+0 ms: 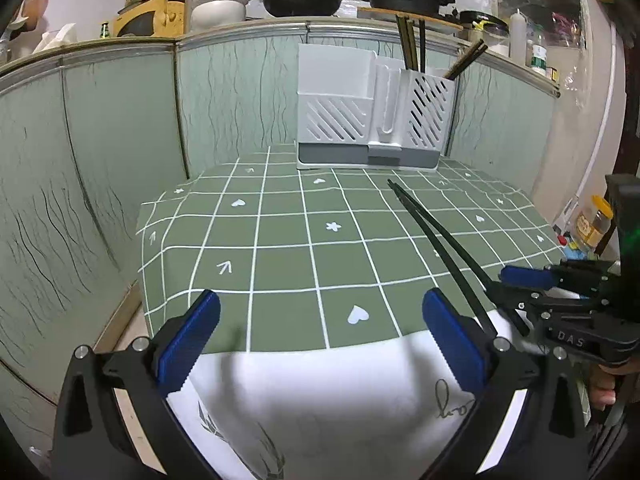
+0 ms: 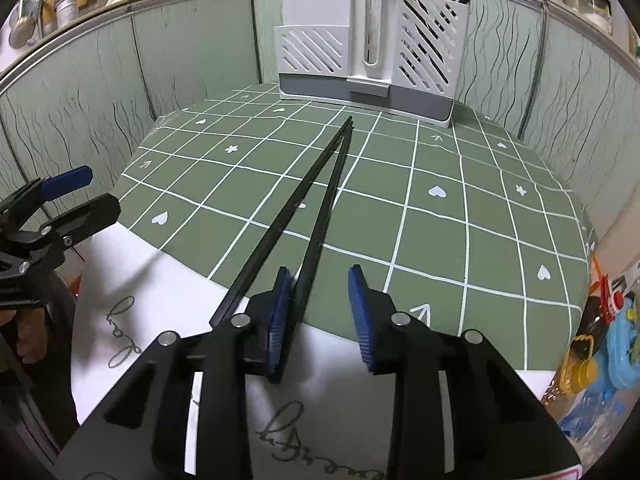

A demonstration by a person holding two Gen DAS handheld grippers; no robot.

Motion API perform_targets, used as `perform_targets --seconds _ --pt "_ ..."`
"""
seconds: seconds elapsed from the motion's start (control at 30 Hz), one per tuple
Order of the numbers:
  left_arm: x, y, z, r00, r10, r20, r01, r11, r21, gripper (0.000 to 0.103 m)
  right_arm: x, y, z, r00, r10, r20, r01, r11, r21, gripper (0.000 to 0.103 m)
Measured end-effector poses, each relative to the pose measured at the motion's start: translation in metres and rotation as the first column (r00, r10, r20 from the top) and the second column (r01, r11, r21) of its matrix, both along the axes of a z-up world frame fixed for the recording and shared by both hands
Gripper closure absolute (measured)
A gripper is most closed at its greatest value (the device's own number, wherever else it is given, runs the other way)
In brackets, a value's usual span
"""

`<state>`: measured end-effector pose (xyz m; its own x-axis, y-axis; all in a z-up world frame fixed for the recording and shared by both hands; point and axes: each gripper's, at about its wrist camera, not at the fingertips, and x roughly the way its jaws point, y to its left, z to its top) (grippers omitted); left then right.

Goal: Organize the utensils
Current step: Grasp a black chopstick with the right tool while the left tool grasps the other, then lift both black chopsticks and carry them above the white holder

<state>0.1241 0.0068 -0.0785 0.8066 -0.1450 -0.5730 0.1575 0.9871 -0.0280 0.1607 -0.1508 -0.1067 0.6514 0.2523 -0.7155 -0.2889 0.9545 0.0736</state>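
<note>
The table (image 2: 500, 240) is carrying a green mat with a white grid and small white hearts, arrows and flowers. A white cloth (image 2: 168, 296) with dark script is covering its near edge. A white slotted utensil holder (image 2: 372, 44) is standing at the far edge. Two black chopsticks (image 2: 320, 184) are lying on the mat, tips converging toward the holder.

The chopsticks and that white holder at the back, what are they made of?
The chopsticks look like black plastic or lacquered wood: thin, dark, slightly glossy. I can't tell which. The holder looks like moulded plastic: smooth matte white walls with slanted slots, on a grey base.
</note>
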Motion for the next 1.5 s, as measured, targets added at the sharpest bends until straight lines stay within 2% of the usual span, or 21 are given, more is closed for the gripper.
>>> perform_targets --seconds 0.1,0.23,0.53,0.73,0.93,1.13,1.27,1.4,1.5 --pt "0.001 0.002 0.001 1.000 0.001 -0.003 -0.001 1.000 -0.016 0.005 -0.001 0.001 -0.002 1.000 -0.005 -0.003 0.005 1.000 0.010 0.092" --pt "0.000 -0.002 0.000 1.000 -0.006 -0.004 0.006 1.000 -0.011 0.005 0.002 -0.006 -0.002 0.999 -0.029 -0.021 0.030 0.998 0.056 0.097" --pt "0.000 -0.021 -0.002 0.998 -0.048 -0.029 0.047 0.999 -0.021 0.005 0.000 -0.018 0.000 0.995 -0.091 -0.028 0.092 0.994 0.051 0.097" --pt "0.004 -0.051 -0.003 0.994 -0.099 -0.038 0.098 0.995 -0.015 0.005 -0.005 -0.035 0.002 0.993 -0.113 -0.028 0.114 0.992 0.045 0.097" --pt "0.018 -0.080 -0.010 0.989 -0.124 -0.080 0.122 0.992 -0.022 0.007 -0.010 -0.057 0.009 0.990 -0.144 -0.010 0.144 0.989 0.039 0.097" --pt "0.033 -0.110 -0.020 0.981 -0.147 -0.125 0.149 0.989 0.007 0.022 -0.015 -0.073 0.015 0.987 -0.159 -0.002 0.159 0.986 0.043 0.097" --pt "0.039 -0.119 -0.028 0.975 -0.153 -0.164 0.157 0.988 0.013 0.053 -0.019 -0.078 0.016 0.987 -0.160 -0.002 0.160 0.986 0.049 0.097" --pt "0.040 -0.116 -0.027 0.973 -0.157 -0.170 0.157 0.988 -0.016 0.092 -0.020 -0.079 0.017 0.988 -0.157 -0.001 0.156 0.986 0.057 0.097" --pt "0.041 -0.112 -0.029 0.973 -0.148 -0.176 0.147 0.989 -0.017 0.097 -0.020 -0.079 0.016 0.987 -0.158 -0.002 0.158 0.986 0.059 0.097"
